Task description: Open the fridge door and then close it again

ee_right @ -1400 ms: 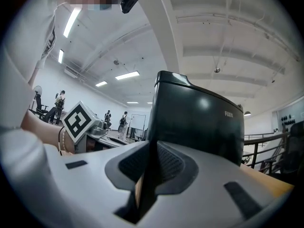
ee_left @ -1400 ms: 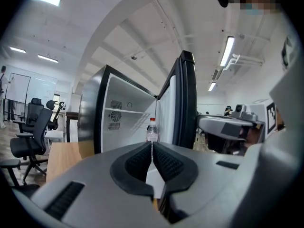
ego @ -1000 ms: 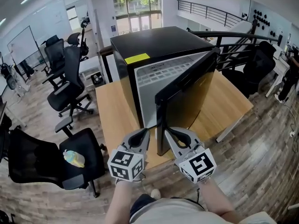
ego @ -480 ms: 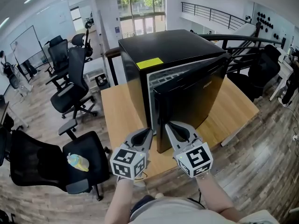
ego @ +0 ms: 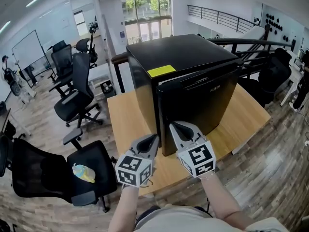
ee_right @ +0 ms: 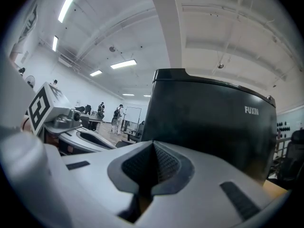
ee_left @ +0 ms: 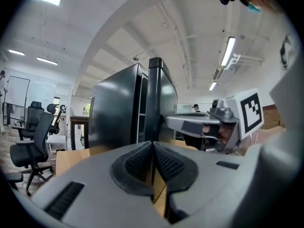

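A black mini fridge (ego: 181, 54) with a yellow sticker (ego: 161, 71) stands on a wooden table (ego: 126, 120). Its door (ego: 203, 103) is almost shut, and a thin pale gap shows along the top at the left. My right gripper (ego: 174, 125) is shut with nothing in it, its tips at the door's lower free edge. My left gripper (ego: 155, 137) is shut and empty just left of it, near the fridge's front corner. The left gripper view shows the door edge (ee_left: 159, 103) a narrow gap off the body (ee_left: 118, 110). The door (ee_right: 213, 127) fills the right gripper view beyond the shut right gripper (ee_right: 153, 146).
Several black office chairs (ego: 72, 100) stand left of the table, one near me with a yellow object on its seat (ego: 83, 173). A dark railing (ego: 251, 45) runs behind the fridge at the right. The table's front edge (ego: 169, 178) lies just below my grippers.
The fridge door has swung from well open to almost shut. Both grippers have moved forward toward the fridge, the right one following the door's edge.
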